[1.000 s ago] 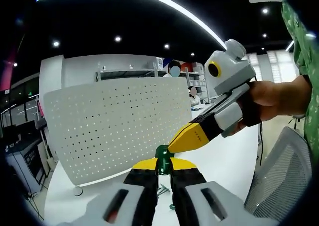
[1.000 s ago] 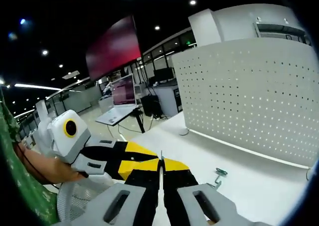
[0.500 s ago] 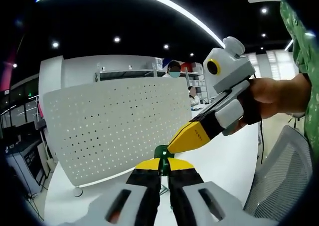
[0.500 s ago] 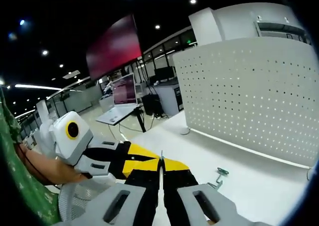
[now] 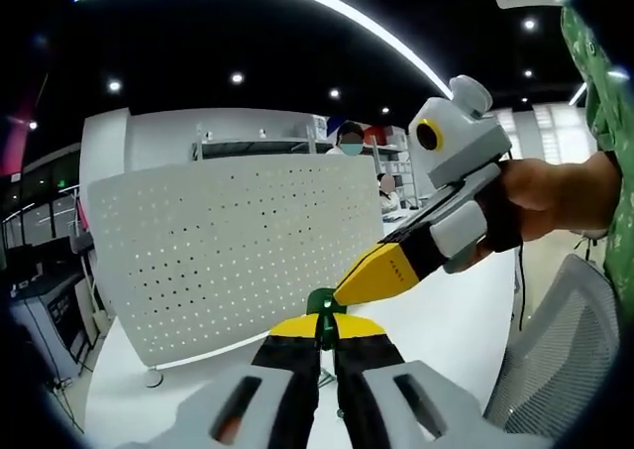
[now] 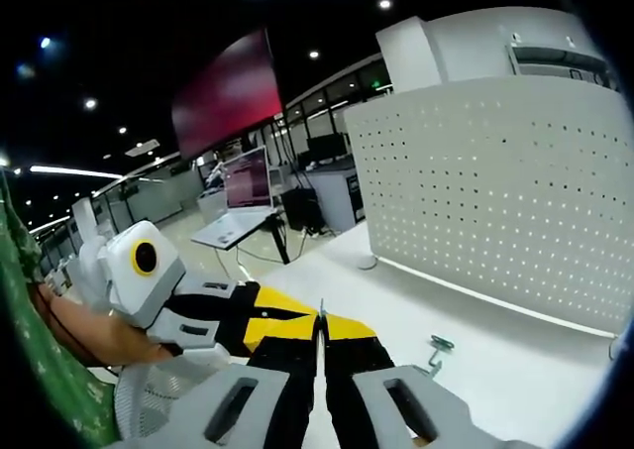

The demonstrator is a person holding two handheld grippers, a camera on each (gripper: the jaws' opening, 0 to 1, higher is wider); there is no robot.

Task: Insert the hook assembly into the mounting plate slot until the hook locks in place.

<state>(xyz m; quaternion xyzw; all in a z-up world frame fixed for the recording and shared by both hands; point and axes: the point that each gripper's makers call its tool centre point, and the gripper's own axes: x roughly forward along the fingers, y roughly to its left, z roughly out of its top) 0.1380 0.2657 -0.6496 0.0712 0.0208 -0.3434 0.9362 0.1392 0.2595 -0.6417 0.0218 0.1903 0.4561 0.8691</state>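
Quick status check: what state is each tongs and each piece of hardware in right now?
Left tongs: shut on the green hook part.
Right tongs: shut, a thin metal sliver at the tips.
Pegboard: upright on the white table, nothing mounted on it.
Spare hook: lying loose on the table, apart from the pegboard.

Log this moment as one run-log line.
left gripper: shut on green hook part | right gripper: shut, thin piece between jaws | spare hook: on table | pegboard: upright, empty
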